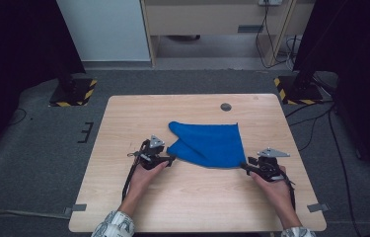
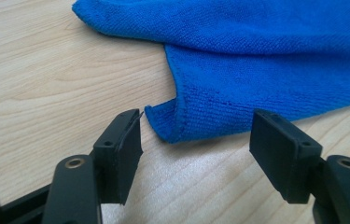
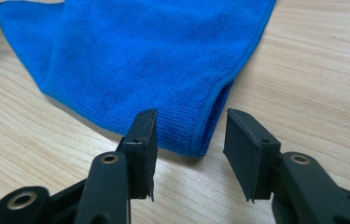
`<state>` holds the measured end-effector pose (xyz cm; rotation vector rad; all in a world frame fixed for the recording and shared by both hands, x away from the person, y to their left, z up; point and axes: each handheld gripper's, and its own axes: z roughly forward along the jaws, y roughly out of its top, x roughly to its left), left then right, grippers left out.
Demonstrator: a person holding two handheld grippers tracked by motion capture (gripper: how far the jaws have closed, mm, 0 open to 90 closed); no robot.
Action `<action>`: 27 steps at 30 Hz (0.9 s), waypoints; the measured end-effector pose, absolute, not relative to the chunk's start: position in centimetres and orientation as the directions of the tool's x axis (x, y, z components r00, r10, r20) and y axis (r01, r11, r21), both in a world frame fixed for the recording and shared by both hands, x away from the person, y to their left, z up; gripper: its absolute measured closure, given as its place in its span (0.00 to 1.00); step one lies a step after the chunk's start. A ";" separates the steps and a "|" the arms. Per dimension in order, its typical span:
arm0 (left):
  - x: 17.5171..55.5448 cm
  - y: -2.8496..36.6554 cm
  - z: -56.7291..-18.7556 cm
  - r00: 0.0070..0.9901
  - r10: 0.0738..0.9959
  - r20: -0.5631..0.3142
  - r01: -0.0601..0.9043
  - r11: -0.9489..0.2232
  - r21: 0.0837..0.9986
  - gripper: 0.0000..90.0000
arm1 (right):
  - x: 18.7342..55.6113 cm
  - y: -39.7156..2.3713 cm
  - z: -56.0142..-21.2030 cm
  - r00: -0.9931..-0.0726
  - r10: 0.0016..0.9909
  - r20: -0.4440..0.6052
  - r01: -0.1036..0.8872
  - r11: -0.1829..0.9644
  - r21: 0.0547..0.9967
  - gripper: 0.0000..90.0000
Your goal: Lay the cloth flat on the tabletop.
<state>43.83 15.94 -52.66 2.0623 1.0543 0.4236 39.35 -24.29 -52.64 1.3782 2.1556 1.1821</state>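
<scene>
**Blue cloth on a pale wooden desk, a gripper at each near corner**

A light wood-grain desk (image 1: 138, 207) stands on grey carpet (image 1: 39, 163), with a small dark round plug (image 1: 226, 106) set near its far edge. On the middle of the desk lies a blue microfibre cloth (image 1: 212, 143), folded over on itself, its left part doubled into a rounded flap. Beyond the desk the floor carries two stand bases edged in yellow-and-black tape (image 1: 73, 92), one off each far corner, and cables (image 1: 315, 118) trail across the carpet at the right. A pale cabinet (image 1: 212, 19) and a light panel (image 1: 103, 29) stand along the back, with dark curtains (image 1: 10, 44) on both sides.

The left gripper (image 1: 171, 159) sits low at the cloth's near left corner; its jaws stand apart, the corner just ahead of the gap, nothing pinched. The right gripper (image 1: 244, 167) is at the near right corner, jaws parted on either side of the folded edge without pressing on it.
</scene>
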 end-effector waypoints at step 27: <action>41.0 16.6 -51.0 0.632 0.767 -0.110 0.545 -0.339 0.767 0.90 | 38.7 -24.5 -51.7 -0.526 0.827 0.199 0.579 0.177 0.796 0.99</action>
